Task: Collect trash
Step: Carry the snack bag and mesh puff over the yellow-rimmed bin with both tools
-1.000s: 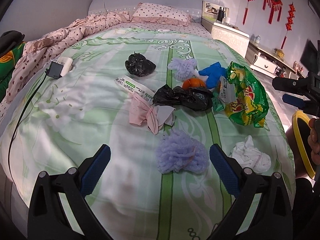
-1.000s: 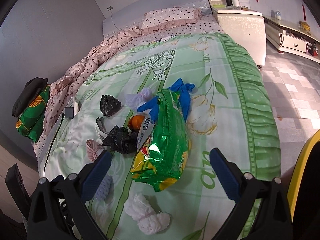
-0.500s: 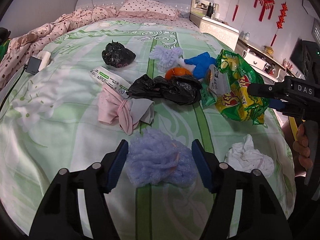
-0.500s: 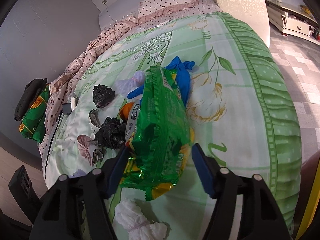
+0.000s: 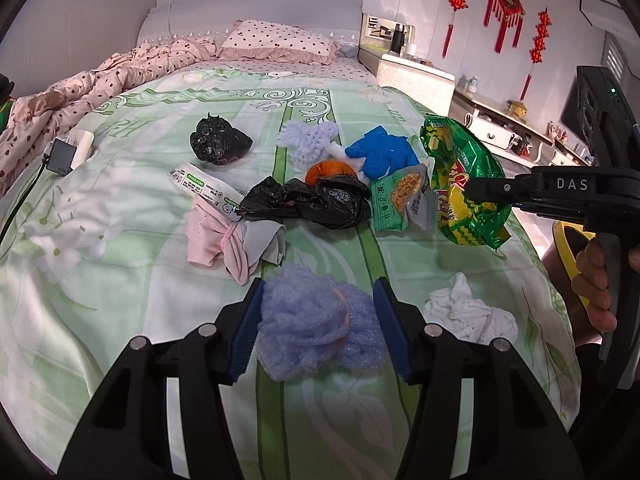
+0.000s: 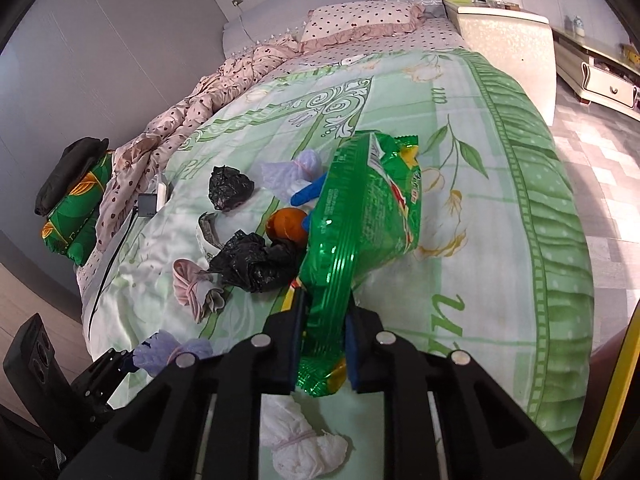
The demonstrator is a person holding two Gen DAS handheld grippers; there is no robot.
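We have closed both tongs since a second ago, when each stood wide. Our left gripper [image 5: 318,320] now squeezes the lilac foam net [image 5: 316,328] near the foot of the bed [image 5: 120,280]; our right gripper [image 6: 323,344] is clenched on the green snack bag [image 6: 360,232], whose lower end has risen off the cover. Bare quilt lies to the right of the bag up to the bed's edge. The black bag [image 5: 320,204], orange [image 5: 330,170] and white wad [image 5: 468,312] lie untouched.
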